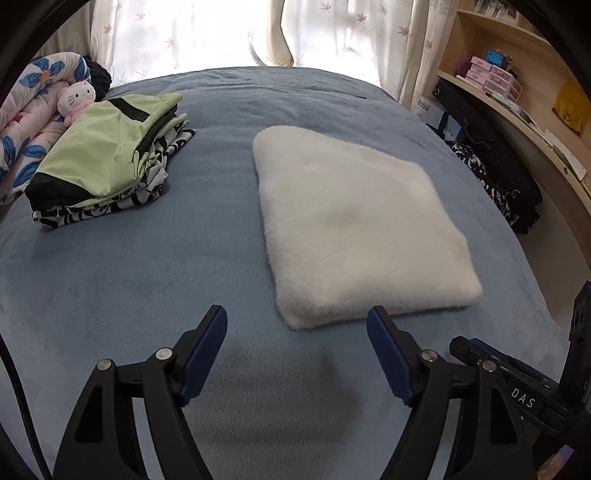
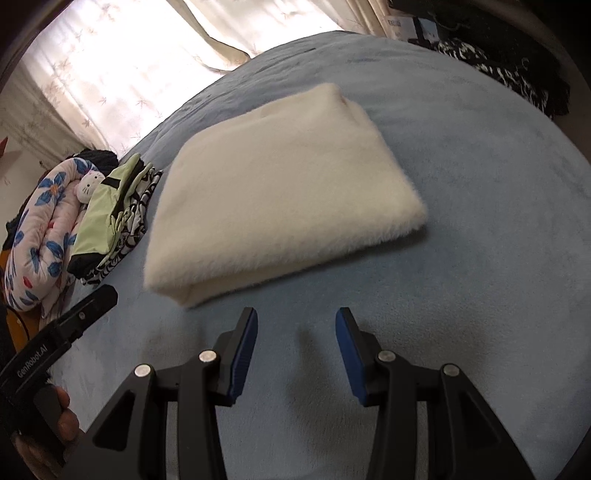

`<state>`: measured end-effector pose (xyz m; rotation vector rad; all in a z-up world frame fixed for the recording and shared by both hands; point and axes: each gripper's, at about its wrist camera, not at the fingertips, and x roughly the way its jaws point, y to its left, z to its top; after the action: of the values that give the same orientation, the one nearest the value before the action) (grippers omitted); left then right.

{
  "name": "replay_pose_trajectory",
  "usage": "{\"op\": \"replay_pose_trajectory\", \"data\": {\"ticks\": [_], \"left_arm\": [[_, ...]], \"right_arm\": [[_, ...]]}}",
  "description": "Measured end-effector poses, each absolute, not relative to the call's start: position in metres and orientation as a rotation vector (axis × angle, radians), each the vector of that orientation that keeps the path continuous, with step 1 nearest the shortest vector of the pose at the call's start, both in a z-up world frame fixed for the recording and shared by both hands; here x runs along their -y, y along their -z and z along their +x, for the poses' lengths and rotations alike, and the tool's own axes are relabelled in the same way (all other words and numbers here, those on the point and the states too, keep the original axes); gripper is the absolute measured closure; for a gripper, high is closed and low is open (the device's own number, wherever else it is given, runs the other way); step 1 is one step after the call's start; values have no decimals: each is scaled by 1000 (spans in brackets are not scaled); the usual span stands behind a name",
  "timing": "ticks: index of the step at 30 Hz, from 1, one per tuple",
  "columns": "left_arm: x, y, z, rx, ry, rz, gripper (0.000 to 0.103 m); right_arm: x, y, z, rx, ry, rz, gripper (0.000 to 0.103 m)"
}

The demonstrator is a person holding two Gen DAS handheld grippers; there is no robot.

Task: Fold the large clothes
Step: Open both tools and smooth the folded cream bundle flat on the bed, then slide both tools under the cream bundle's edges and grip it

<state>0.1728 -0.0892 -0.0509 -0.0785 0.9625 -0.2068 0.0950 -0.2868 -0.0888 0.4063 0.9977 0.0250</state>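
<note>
A home bedroom: blue-covered bed [image 1: 147, 277], flowered curtains [image 1: 184, 33], rolled quilt [image 1: 33, 110], plush toy [image 1: 75, 99], wooden shelves [image 1: 517, 74].

— What did the garment look like from where you were?

— A white fluffy garment [image 1: 354, 221], thick and plush, folded into a neat rectangular bundle of several layers. Its nearest edge was a rounded fold.

— And where did it lie?

— Flat on the blue bedspread [image 1: 147, 277], about mid-bed, well apart from the stack of folded clothes [image 1: 107, 158], light green on top, over to the left.
</note>
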Motion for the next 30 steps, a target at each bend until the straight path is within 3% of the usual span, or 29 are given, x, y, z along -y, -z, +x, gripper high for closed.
{"op": "replay_pose_trajectory", "data": {"ticks": [7, 30], "left_arm": [[87, 36, 166, -955, 242, -106, 24], [77, 4, 184, -945, 344, -172, 24]], "right_arm": [[275, 60, 92, -958, -33, 321, 37], [267, -8, 126, -917, -67, 88, 36]]}}
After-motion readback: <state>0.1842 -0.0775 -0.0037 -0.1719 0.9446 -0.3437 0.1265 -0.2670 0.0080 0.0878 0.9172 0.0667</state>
